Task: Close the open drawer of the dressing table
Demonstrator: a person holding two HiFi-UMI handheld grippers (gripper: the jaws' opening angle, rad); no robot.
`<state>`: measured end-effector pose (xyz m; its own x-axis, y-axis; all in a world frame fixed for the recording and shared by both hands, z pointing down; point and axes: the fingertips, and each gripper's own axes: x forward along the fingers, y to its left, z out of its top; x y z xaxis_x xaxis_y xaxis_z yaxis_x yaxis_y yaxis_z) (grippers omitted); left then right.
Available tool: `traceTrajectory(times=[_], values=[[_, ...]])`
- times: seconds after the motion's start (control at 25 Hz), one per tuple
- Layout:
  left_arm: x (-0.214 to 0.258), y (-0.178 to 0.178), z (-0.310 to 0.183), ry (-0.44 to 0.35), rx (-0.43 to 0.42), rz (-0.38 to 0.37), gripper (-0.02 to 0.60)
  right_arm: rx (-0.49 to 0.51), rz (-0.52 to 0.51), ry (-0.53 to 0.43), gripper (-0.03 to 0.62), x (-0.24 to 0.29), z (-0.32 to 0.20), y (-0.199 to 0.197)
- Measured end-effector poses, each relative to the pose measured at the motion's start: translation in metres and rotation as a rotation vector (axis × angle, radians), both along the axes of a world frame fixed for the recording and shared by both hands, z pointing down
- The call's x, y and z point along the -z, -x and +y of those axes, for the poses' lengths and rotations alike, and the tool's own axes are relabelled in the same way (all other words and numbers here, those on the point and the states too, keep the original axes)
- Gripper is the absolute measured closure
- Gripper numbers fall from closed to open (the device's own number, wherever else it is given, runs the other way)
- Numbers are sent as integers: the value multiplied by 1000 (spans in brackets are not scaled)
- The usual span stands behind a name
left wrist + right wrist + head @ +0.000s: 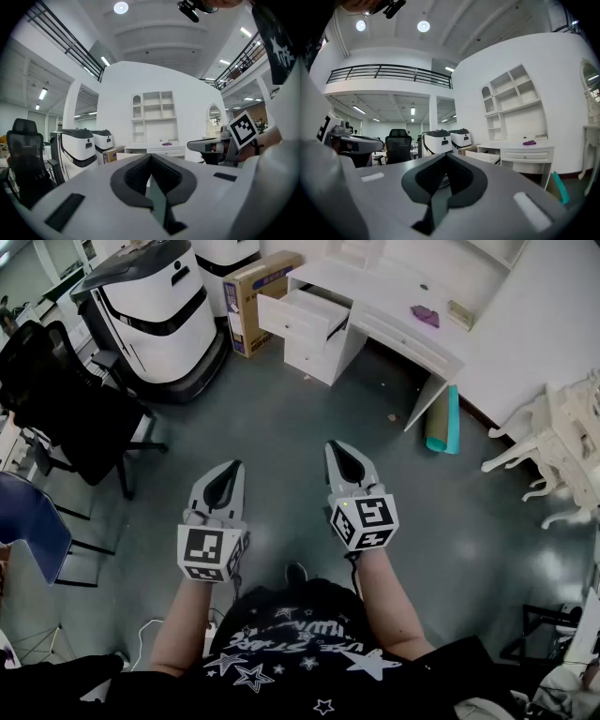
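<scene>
We find the task not yet begun in any physical sense. The dressing table (398, 310) stands by the far wall, well apart from the person. Its drawer (298, 317), at the left end, juts out open above the grey floor (281, 418). The right gripper view shows the same drawer pulled out beside the kneehole. A small purple item (425, 315) lies on the counter, clear of the drawer. The left gripper (230, 474) and the right gripper (339, 457) are held out roughly level in front of the person's body, over bare floor, pointing toward the dressing table. Each has its jaws brought together with nothing between them, as each gripper's own view shows. Neither touches any furniture. A cardboard box (258, 292) and a white machine (155, 310) stand just left of the open drawer, and we judge that the drawer front remains reachable. In our judgement every step is still outstanding: the approach across the floor, contact with the drawer front, and the push until it sits flush.
</scene>
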<state>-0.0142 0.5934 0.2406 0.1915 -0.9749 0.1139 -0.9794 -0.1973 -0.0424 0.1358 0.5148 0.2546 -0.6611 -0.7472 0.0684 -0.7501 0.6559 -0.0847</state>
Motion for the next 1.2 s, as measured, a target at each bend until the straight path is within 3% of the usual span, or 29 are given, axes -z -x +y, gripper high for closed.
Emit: traceTrajectory(times=[0.36, 0.6, 0.88, 1.2], values=[[-7, -15, -25, 20, -5, 12, 572, 4, -26, -8, 592, 3, -27, -12], [-11, -24, -37, 21, 0, 43, 572, 56, -51, -118, 592, 21, -32, -19], [-21, -35, -48, 51, -9, 48, 572, -10, -62, -31, 592, -7, -53, -38], [-38, -13, -90, 62, -8, 80, 572, -85, -46, 25, 592, -31, -100, -43]])
